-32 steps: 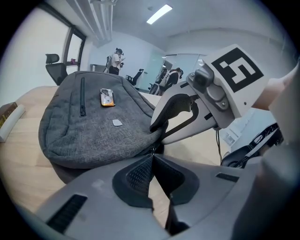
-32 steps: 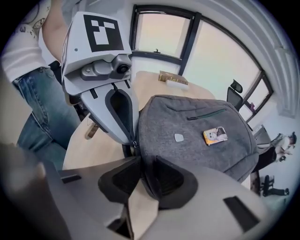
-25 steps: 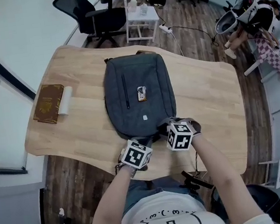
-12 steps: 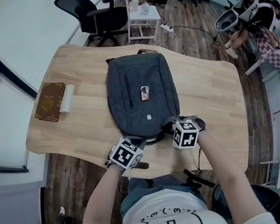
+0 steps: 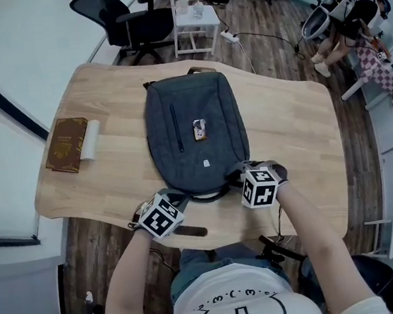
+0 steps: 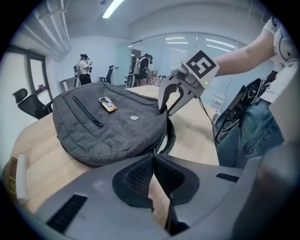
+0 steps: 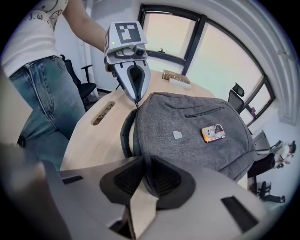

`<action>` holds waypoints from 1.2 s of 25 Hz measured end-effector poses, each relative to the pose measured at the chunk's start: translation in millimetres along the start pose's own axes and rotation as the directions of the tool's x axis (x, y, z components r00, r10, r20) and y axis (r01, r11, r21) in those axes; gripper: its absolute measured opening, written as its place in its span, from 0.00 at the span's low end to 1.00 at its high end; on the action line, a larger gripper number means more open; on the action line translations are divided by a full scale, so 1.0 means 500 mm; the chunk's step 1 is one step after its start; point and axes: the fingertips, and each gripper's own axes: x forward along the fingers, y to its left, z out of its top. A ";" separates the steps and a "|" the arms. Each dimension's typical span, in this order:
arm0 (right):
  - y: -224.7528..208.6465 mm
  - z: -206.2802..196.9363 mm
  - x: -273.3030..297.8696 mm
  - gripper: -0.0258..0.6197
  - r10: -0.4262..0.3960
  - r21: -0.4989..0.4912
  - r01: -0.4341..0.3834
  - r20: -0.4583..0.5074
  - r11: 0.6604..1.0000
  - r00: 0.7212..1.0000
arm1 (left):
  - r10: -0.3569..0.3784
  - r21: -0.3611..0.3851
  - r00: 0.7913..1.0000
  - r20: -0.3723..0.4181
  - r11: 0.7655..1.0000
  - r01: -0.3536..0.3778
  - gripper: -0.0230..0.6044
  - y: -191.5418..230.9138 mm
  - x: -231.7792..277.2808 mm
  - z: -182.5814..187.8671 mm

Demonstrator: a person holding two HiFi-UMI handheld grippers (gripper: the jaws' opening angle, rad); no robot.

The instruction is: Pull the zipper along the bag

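Sliding left along the near rim of the bag [image 5: 194, 135], the left gripper [image 6: 152, 156] is clenching its fingers on the zipper pull [image 6: 153, 151] — the right gripper [image 7: 146, 165] is pinching that rim in its fingers. The bag is lying mid-surface [image 5: 289, 127], reaching toward the near edge.

Light wood bench [image 5: 292, 127], curved edges, on dark wood-plank floor [image 5: 264, 9]. Black office chair [image 5: 130, 22] and white side table [image 5: 196, 23] beyond the far edge. Power strip [image 5: 230, 38] with cable lies on the floor. Big dark-framed windows [image 7: 187, 42], bright outside. Ceiling strip lights [image 6: 112, 7] on, glass partitions [image 6: 187, 51] behind. Seated person [image 5: 350, 16] at far right.
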 end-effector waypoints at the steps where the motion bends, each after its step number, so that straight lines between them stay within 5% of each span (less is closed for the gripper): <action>1: 0.000 -0.001 0.000 0.22 0.001 -0.001 -0.001 0.002 1.000 1.000 | 0.006 0.028 1.000 -0.012 1.000 -0.006 0.07 0.002 -0.001 -0.003; 5: 0.000 -0.005 -0.002 0.22 0.003 0.004 -0.003 0.017 1.000 1.000 | 0.023 0.121 0.999 -0.039 0.993 -0.018 0.07 0.007 -0.001 -0.011; 9: -0.001 -0.013 -0.006 0.23 -0.027 0.020 0.027 0.000 0.999 1.000 | 0.019 0.103 1.000 -0.007 0.995 -0.018 0.07 -0.002 0.010 -0.005; 14: -0.005 -0.011 0.000 0.24 -0.076 0.038 0.077 -0.035 0.996 0.996 | 0.143 0.102 0.989 0.037 0.984 -0.146 0.07 0.006 0.042 -0.015; 20: -0.011 -0.005 -0.016 0.28 -0.135 0.161 0.141 -0.045 0.977 0.990 | 0.186 0.022 0.975 0.118 0.982 -0.189 0.07 0.006 0.050 0.000; 25: 0.009 0.076 -0.022 0.39 -0.122 0.227 0.102 0.075 0.968 0.990 | 0.116 -0.037 0.988 0.100 0.993 -0.113 0.07 -0.022 0.077 0.027; 30: 0.027 0.060 0.017 0.35 -0.103 0.062 0.106 -0.059 0.992 0.993 | 0.020 -0.077 0.997 0.068 0.997 -0.015 0.06 -0.063 0.099 0.073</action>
